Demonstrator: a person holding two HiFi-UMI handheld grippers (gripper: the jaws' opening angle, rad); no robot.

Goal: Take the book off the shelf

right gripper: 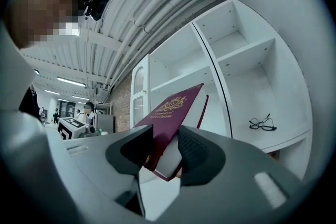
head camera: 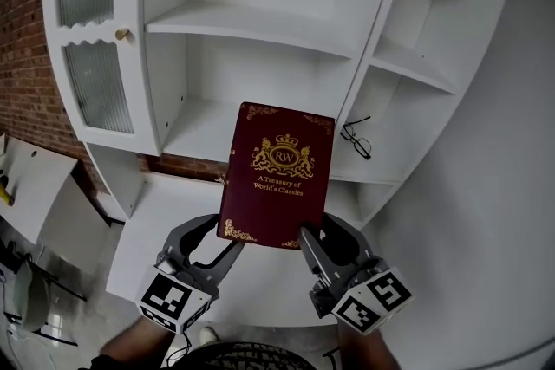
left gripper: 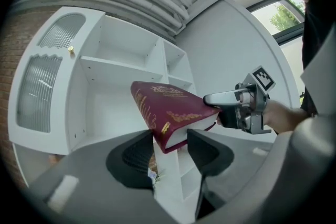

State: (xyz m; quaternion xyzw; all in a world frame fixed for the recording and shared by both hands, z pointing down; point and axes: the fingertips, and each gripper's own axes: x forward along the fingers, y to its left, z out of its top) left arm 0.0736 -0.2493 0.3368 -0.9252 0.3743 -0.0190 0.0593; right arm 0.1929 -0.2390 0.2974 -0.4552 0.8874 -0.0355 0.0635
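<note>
We hold the book (head camera: pixel 277 173) in the air in front of the white shelf unit (head camera: pixel 251 22), its cover facing up at us. No part of it appears to rest on a board. The left gripper (head camera: pixel 221 236) is clamped on the bottom corner at the book's 7 o'clock, and the right gripper (head camera: pixel 319 236) on the corner at 5 o'clock. In each gripper view the jaws are pressed on cover and page block, with no gap showing. A pair of glasses (head camera: pixel 355 139) lies on a side shelf at the book's 2 o'clock (not our concern). We judge the taking-off as good as done. All that seems left is to carry the book clear of the unit.
</note>
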